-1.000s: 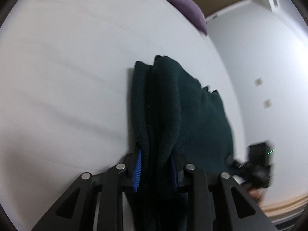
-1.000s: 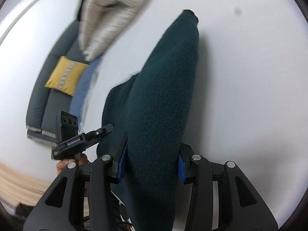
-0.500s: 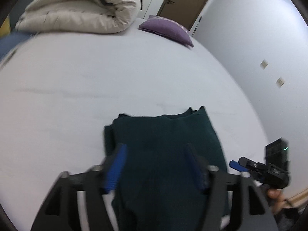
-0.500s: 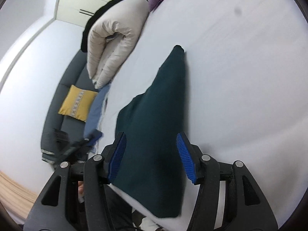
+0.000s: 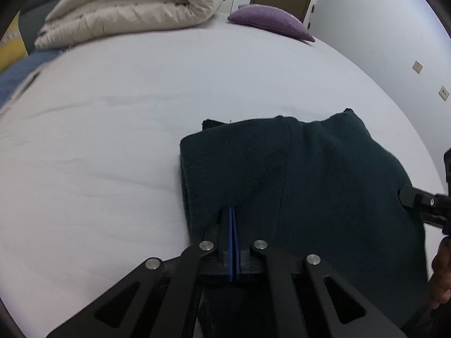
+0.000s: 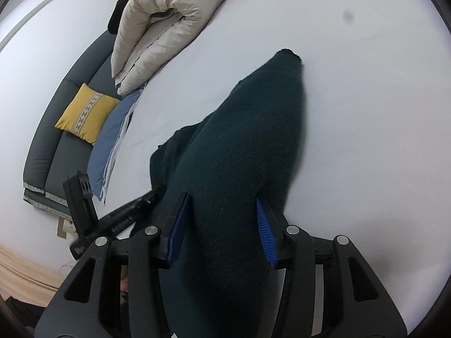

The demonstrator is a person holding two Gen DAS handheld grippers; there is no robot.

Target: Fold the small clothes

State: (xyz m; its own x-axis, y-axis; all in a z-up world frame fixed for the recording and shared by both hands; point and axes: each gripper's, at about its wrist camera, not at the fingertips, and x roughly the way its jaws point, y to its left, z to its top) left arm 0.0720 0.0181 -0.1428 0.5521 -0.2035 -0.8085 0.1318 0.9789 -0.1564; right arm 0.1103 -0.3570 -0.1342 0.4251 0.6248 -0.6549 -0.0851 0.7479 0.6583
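A dark green knitted garment (image 5: pixel 304 186) lies folded on the white bed sheet (image 5: pixel 112 146). In the left wrist view my left gripper (image 5: pixel 231 214) is shut, its blue pads pressed together with nothing between them, resting at the garment's near edge. In the right wrist view the garment (image 6: pixel 248 152) runs away from me in a long folded strip. My right gripper (image 6: pixel 222 211) is open, its blue pads wide apart on either side of the cloth. The right gripper's fingertip shows at the right edge of the left wrist view (image 5: pixel 414 197).
A rolled cream duvet (image 5: pixel 132 8) and a purple pillow (image 5: pixel 267 19) lie at the far end of the bed. A blue cloth (image 6: pixel 115 138) lies at the bed's left edge. A grey sofa (image 6: pixel 45 152) with a yellow cushion (image 6: pixel 87 112) stands beyond. A wall stands at the right.
Both grippers let go of the garment, which dropped flat onto the sheet. The left gripper opened, then shut empty. The right gripper opened and stays open over the cloth.
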